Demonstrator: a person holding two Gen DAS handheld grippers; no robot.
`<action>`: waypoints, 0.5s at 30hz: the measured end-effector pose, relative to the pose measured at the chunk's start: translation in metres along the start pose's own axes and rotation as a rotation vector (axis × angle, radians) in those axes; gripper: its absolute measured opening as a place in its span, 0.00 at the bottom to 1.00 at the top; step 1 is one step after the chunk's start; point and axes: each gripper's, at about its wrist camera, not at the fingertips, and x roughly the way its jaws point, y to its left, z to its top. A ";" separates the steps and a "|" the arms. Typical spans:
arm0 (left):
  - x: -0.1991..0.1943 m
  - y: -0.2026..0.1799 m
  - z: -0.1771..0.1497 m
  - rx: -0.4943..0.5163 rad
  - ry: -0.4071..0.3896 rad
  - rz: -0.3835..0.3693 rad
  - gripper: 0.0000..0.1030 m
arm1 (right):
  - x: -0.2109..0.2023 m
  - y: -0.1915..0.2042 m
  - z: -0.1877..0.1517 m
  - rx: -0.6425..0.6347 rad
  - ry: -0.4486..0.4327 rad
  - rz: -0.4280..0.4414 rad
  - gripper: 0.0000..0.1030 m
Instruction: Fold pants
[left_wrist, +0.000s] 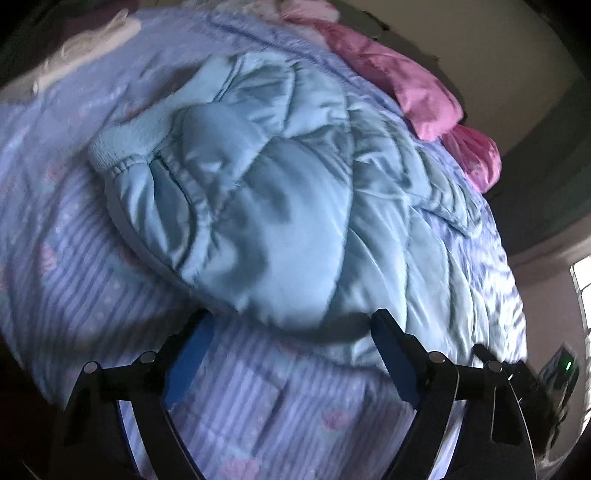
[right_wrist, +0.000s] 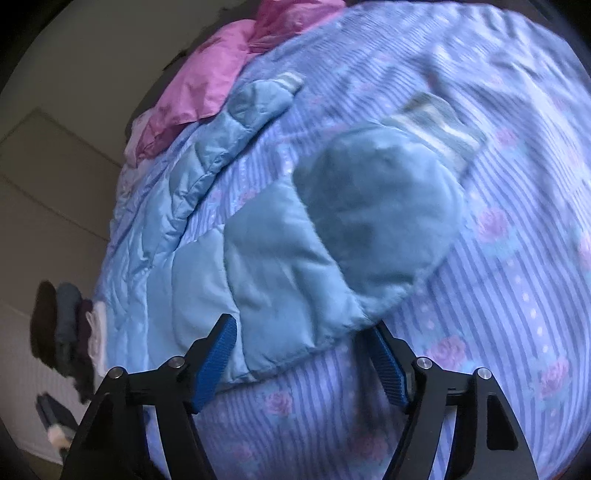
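Light blue padded pants (left_wrist: 266, 206) lie on a purple striped bedsheet (left_wrist: 92, 288), with the elastic waistband (left_wrist: 177, 173) toward the left in the left wrist view. My left gripper (left_wrist: 291, 321) is open, just short of the pants' near edge. In the right wrist view the pants (right_wrist: 266, 266) lie with one leg folded back, fleece lining (right_wrist: 376, 221) and striped cuff (right_wrist: 439, 125) showing; the other leg (right_wrist: 229, 125) stretches away. My right gripper (right_wrist: 303, 332) is open, its fingers on either side of the near fabric edge.
A pink blanket (left_wrist: 417, 85) is bunched at the bed's far edge, also in the right wrist view (right_wrist: 207, 85). White cloth (left_wrist: 88, 44) lies at the far left. Dark clothes (right_wrist: 66, 332) hang over a radiator beside the bed. A wall and window (left_wrist: 580, 291) stand to the right.
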 end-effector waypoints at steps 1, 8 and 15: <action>0.002 0.003 0.003 -0.023 0.003 -0.008 0.83 | 0.003 0.004 0.000 -0.020 -0.005 -0.011 0.64; 0.011 0.013 0.030 -0.065 0.018 -0.047 0.36 | 0.016 0.030 -0.001 -0.148 -0.019 -0.103 0.25; -0.011 0.016 0.039 -0.022 -0.024 -0.061 0.18 | -0.020 0.067 -0.008 -0.345 -0.123 -0.161 0.13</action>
